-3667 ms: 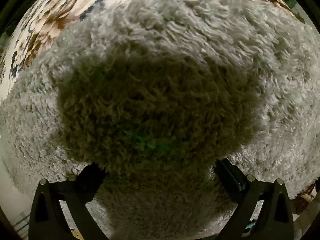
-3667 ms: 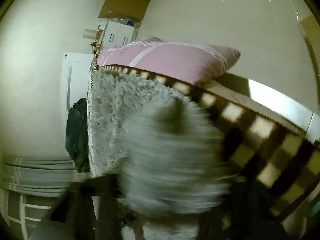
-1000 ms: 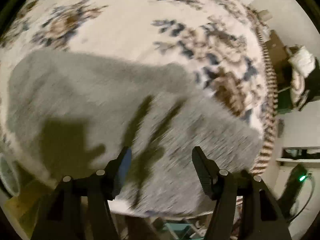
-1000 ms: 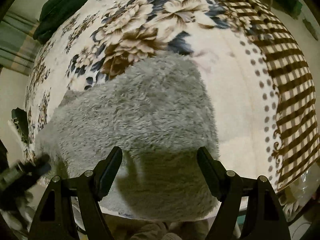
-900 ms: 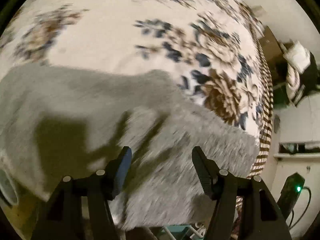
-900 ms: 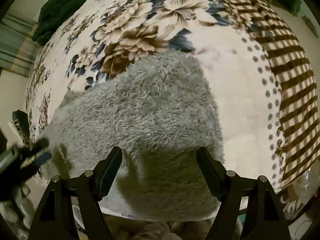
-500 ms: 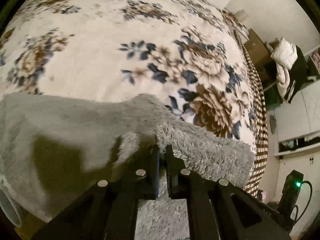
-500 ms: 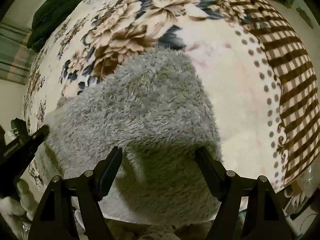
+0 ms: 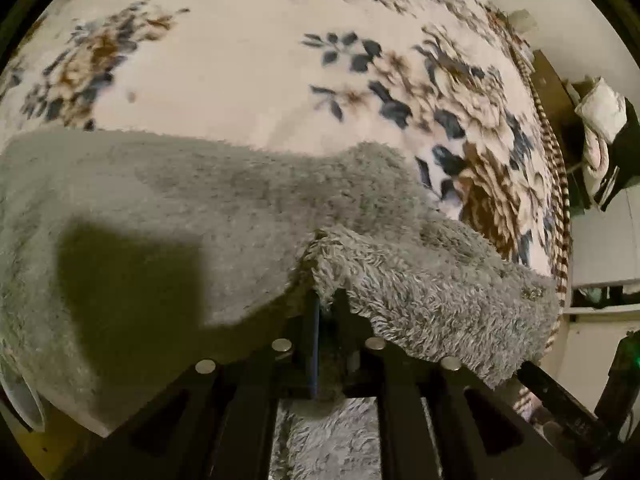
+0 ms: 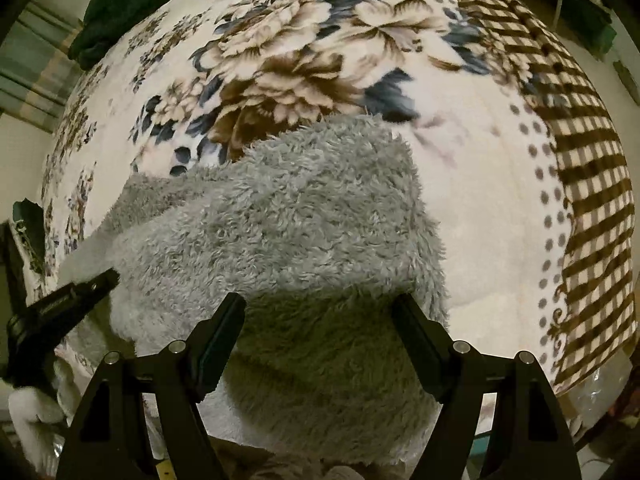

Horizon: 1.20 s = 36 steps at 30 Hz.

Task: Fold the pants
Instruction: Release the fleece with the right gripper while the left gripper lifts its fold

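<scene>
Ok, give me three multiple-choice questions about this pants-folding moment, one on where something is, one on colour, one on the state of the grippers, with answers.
1. Where do the pants lie?
A. on a floral blanket
B. on a wooden floor
C. in a basket

2. What colour are the pants?
A. pink
B. grey
C. black

3. How do the two grippers stand?
A. both open
B. both shut
C. left shut on the pants, right open

Answers:
1 A, the floral blanket shows beyond the fluffy fabric in both views.
2 B, the fleece is grey throughout.
3 C, the left hand-held gripper pinches a fabric edge, while the right hand-held gripper has its fingers spread wide over the pants.
</scene>
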Each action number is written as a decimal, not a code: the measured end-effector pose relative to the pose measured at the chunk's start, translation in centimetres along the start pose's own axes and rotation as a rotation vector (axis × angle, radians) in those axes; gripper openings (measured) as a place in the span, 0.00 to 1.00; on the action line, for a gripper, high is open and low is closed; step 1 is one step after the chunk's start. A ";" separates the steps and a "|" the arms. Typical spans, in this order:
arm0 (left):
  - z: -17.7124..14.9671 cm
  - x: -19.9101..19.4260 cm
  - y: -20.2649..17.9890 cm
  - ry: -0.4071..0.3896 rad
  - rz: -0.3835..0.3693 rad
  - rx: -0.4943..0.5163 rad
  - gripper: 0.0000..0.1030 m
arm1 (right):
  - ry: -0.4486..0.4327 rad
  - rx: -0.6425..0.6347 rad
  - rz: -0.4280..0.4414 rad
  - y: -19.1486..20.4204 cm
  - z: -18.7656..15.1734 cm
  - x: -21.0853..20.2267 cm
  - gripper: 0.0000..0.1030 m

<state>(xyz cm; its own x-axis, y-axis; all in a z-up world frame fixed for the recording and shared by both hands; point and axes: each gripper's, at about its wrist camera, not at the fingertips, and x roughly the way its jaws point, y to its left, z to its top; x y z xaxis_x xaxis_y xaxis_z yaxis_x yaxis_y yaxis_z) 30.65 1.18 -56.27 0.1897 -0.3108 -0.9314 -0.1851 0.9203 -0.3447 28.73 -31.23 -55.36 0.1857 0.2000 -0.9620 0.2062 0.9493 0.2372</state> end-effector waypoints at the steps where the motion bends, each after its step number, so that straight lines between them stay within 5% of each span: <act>1: 0.0 -0.3 0.0 0.006 -0.014 -0.009 0.08 | -0.005 0.008 0.001 -0.3 -0.1 -0.4 0.77; 7: -3.1 -3.7 0.7 0.010 -0.050 -0.051 0.22 | -0.001 0.126 0.008 -3.4 -3.0 -3.0 0.77; 11: -5.9 -1.5 0.9 0.087 -0.040 -0.042 0.22 | 0.060 0.179 0.008 -5.3 -5.9 -2.2 0.77; 17: -7.5 0.7 -0.7 0.094 0.112 0.070 0.22 | 0.062 0.114 -0.108 -3.9 -7.0 -0.9 0.77; 18: -7.5 0.2 -1.0 0.078 0.134 0.090 0.26 | 0.049 0.095 -0.121 -3.1 -6.9 -1.1 0.77; 22: -7.2 -1.8 -1.5 0.030 0.228 0.153 0.70 | -0.011 -0.001 -0.158 0.9 -6.0 -2.2 0.84; 28: -5.8 -6.3 0.9 -0.074 0.302 0.120 0.79 | -0.058 -0.074 -0.142 6.9 -4.8 -2.9 0.89; 31: -5.3 -7.8 4.1 -0.081 0.266 0.031 0.79 | -0.058 -0.116 -0.121 10.2 -5.1 -2.8 0.91; 36: -5.8 -9.9 13.9 -0.152 -0.019 -0.379 0.79 | -0.020 -0.126 -0.023 14.7 -5.1 -1.4 0.91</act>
<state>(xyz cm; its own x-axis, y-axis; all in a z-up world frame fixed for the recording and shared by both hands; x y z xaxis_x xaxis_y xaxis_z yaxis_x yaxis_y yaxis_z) 20.65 15.65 -52.52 0.3311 -0.2619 -0.9065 -0.5170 0.7533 -0.4064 26.64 -16.28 -51.20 0.2016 0.1737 -0.9639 0.0881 0.9769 0.1945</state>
